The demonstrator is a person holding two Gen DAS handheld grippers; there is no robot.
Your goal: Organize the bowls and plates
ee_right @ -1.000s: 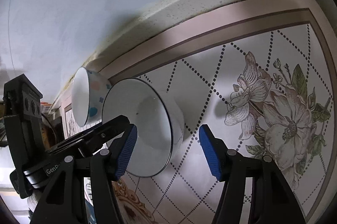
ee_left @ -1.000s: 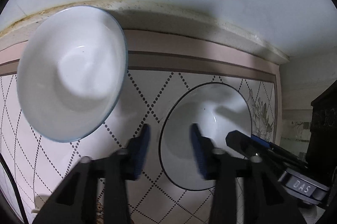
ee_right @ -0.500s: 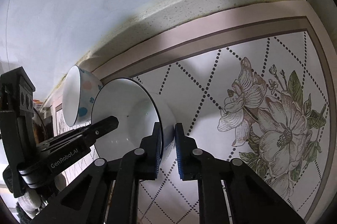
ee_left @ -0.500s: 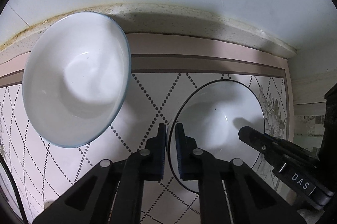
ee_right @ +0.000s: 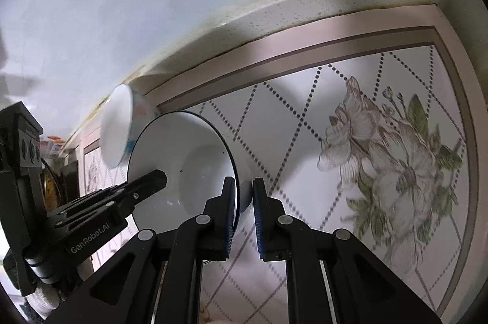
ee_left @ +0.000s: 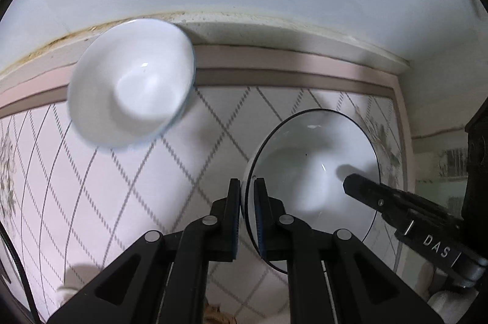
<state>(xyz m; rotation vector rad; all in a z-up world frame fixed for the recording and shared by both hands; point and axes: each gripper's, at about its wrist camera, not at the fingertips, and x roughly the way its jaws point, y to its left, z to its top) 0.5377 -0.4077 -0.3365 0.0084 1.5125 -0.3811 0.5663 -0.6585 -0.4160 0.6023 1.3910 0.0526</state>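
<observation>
Left gripper [ee_left: 247,214] clamped on the near left rim of the dark-rimmed bowl [ee_left: 317,168], one blue pad inside the wall, one outside. Right gripper [ee_right: 244,209] clamped on the opposite rim of the same bowl, seen from the right wrist as a white bowl with a thin dark edge, tipped so its hollow faces left. Each gripper visible to the other's camera: the right one [ee_left: 405,211] reaching in from the lower right of the left wrist view, its tip over the bowl's right rim; the left one [ee_right: 91,208] entering from the lower left of the right wrist view, its tip against the bowl's left edge.

Blue-rimmed bowl [ee_left: 131,83] sitting apart, toward the back edge of the tablecloth [ee_left: 195,153], near the pink border band, blurred in the left view; pastel spots on its outer wall [ee_right: 137,119] in the right view, just behind the held bowl. Whether the two touch: cannot tell.

Tablecloth patterned with dotted diamonds and a large printed flower [ee_right: 387,153] toward the right edge. Pale wall [ee_right: 152,4] behind the speckled back ledge [ee_right: 305,7].
</observation>
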